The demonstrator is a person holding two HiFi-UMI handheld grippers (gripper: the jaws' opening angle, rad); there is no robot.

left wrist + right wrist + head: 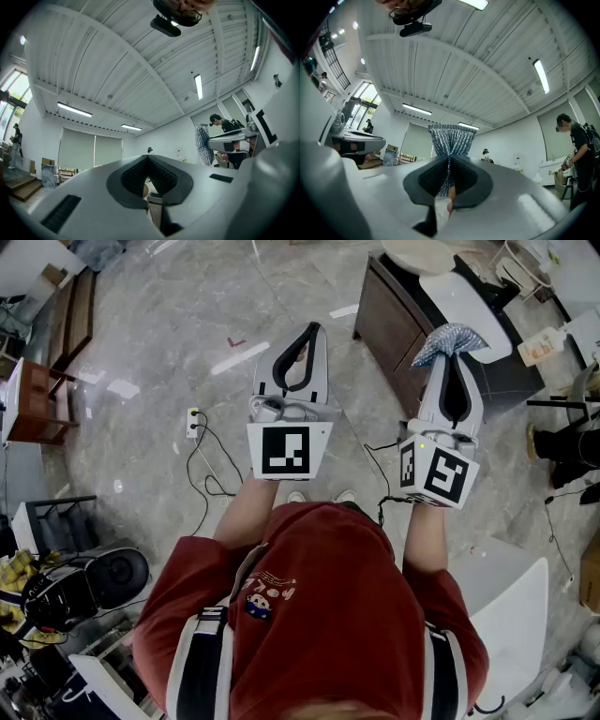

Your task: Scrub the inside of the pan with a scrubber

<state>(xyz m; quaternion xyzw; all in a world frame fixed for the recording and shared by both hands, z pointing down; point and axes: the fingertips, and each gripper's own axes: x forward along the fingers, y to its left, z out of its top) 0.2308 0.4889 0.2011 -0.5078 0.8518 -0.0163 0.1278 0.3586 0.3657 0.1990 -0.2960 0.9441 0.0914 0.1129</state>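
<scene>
Holding the scrubber (pixel 451 138) clamped in the right gripper (pixel 449 161), long axis in line with the jaws, fanned end pointing forward beyond their tips.
In the head view it overlaps the dark cabinet's (pixel 394 324) near edge. The left gripper (pixel 148 158), jaws together on nothing, is alongside over open floor (pixel 150 362).

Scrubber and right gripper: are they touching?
Touching. The right gripper view shows the right gripper with jaws closed on the scrubber, its mesh fanning out above them.
</scene>
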